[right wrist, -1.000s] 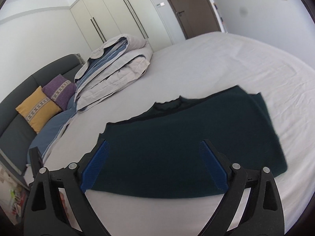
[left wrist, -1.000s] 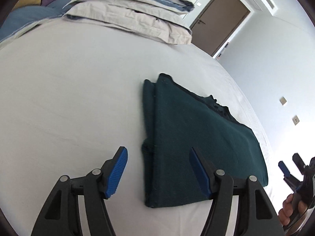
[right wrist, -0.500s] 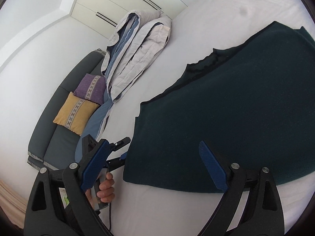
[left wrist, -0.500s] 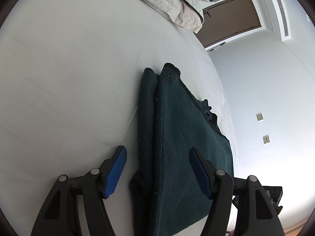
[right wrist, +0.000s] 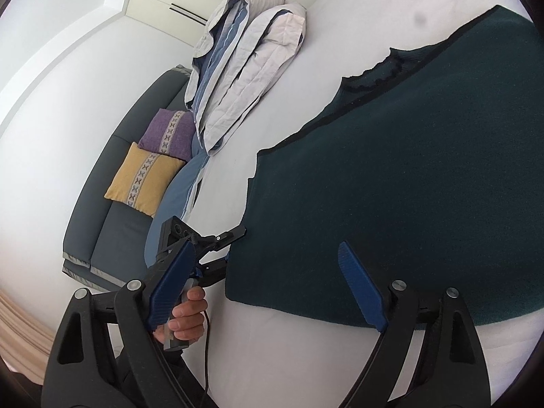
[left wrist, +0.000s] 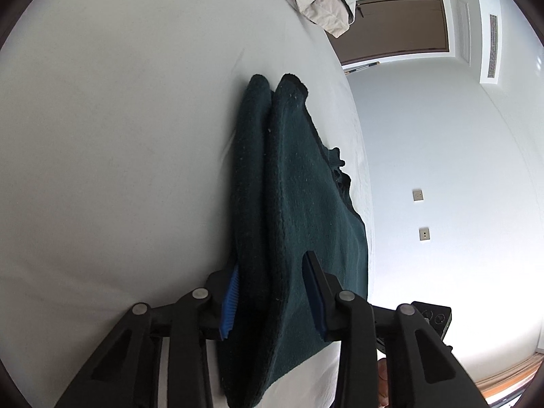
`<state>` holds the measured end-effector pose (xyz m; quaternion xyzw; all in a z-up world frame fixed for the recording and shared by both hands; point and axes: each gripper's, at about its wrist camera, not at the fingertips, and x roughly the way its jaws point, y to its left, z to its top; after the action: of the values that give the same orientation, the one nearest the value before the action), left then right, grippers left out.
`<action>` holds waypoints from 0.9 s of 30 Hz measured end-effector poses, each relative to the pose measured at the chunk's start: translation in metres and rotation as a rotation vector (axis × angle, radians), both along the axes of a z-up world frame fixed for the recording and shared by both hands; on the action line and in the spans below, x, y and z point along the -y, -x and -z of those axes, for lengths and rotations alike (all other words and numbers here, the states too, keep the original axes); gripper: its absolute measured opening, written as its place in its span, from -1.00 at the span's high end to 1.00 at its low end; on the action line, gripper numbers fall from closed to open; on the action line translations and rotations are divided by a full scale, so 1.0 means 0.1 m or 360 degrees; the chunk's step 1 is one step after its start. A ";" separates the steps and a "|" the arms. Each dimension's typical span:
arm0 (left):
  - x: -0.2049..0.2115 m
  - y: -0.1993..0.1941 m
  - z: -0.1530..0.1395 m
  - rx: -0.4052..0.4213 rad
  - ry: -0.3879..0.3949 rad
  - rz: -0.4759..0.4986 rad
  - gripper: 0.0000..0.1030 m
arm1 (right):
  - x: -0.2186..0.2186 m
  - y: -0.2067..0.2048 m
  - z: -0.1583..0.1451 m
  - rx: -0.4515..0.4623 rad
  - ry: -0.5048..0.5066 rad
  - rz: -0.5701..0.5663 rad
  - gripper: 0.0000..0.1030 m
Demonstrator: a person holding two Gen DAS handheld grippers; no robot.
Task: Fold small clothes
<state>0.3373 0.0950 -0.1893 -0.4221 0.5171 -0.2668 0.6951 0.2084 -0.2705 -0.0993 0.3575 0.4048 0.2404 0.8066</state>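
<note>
A dark green fleece garment (left wrist: 299, 204), folded into layers, lies on the white bed (left wrist: 119, 136). My left gripper (left wrist: 271, 260) straddles the layered edge at the garment's near-left corner. Its jaws are closing, and the fabric fills the gap between the blue pads (left wrist: 228, 301). In the right wrist view the same garment (right wrist: 408, 176) spreads flat, and the left gripper (right wrist: 234, 244) bites its corner with a hand (right wrist: 187, 316) on the handle. My right gripper (right wrist: 265, 243) hovers wide over the garment's near edge. Its jaws are closing slightly, and neither pad presses the cloth.
A folded grey and blue duvet (right wrist: 244, 68) lies at the far end of the bed. Beyond it stands a grey sofa (right wrist: 112, 210) with a yellow cushion (right wrist: 142, 180) and a purple one (right wrist: 166, 136). A brown door (left wrist: 394, 27) and white walls close off the room.
Both grippers dropped toward the bed and rolled. The left jaws narrowed onto the garment's layered edge. The right gripper came nearer the near edge, still wide.
</note>
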 end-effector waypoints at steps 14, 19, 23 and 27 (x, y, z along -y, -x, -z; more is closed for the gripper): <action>-0.04 0.09 -0.10 0.0105 -0.0043 -0.0049 0.66 | -0.47 -0.74 0.30 -0.0242 0.0036 -0.0170 -0.67; 0.07 0.08 -0.34 0.0179 -0.0092 -0.0020 0.68 | -0.48 -0.92 0.57 -0.0326 0.0021 -0.0162 -0.65; 0.28 0.05 -0.65 0.0251 -0.0120 0.0018 0.68 | -0.36 -0.93 0.53 -0.0356 -0.0109 -0.0144 -0.64; 0.76 0.02 -1.01 0.0350 -0.0202 0.0137 0.69 | 0.19 -0.90 0.37 -0.0269 -0.0392 -0.0011 -0.65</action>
<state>0.3350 0.0189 -0.0888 -0.3230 0.4712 -0.3078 0.7608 0.2979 -0.2896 -0.1368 0.4713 0.4399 0.2601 0.7188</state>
